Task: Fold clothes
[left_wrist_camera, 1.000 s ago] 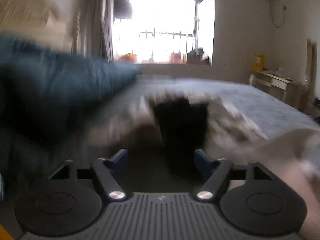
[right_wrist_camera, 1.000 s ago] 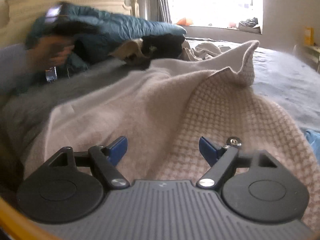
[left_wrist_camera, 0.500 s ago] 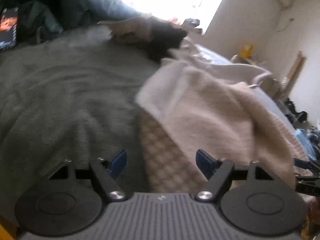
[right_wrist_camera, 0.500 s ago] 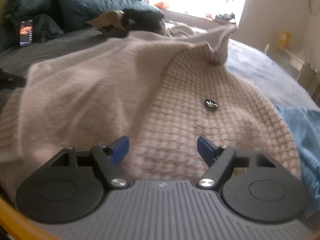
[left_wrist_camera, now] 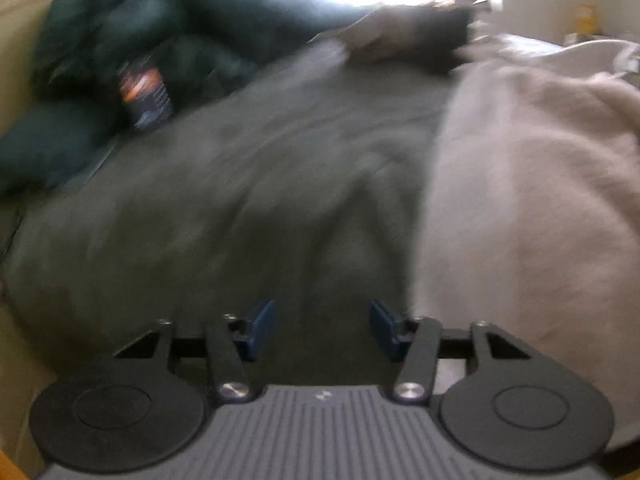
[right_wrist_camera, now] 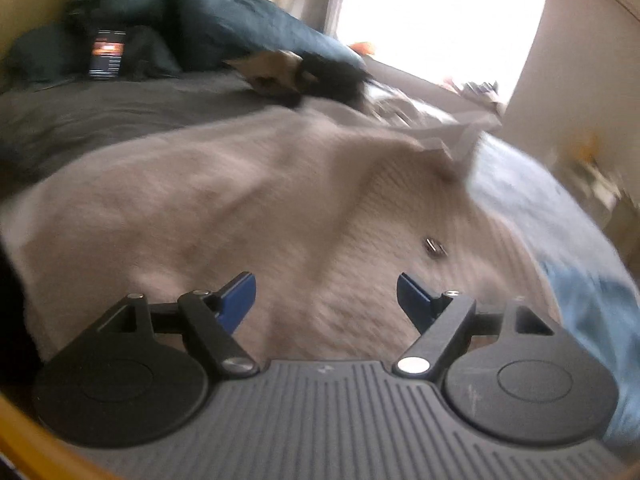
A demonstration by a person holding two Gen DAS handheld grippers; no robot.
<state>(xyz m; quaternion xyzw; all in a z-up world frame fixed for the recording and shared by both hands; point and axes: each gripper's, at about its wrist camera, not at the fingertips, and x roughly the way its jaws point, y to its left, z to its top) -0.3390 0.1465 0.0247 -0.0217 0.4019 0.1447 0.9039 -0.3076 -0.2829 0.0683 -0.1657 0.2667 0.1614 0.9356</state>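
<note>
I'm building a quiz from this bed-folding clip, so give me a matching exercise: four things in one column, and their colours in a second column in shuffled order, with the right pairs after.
Things:
1. knit garment
2. quilt piled at the head of the bed
3. bed cover under the left gripper
4. cloth at the right edge of the right wrist view

Colours:
A. dark grey
B. light blue
C. pale beige
D. dark teal

Pairs: 1-C, 2-D, 3-A, 4-B
</note>
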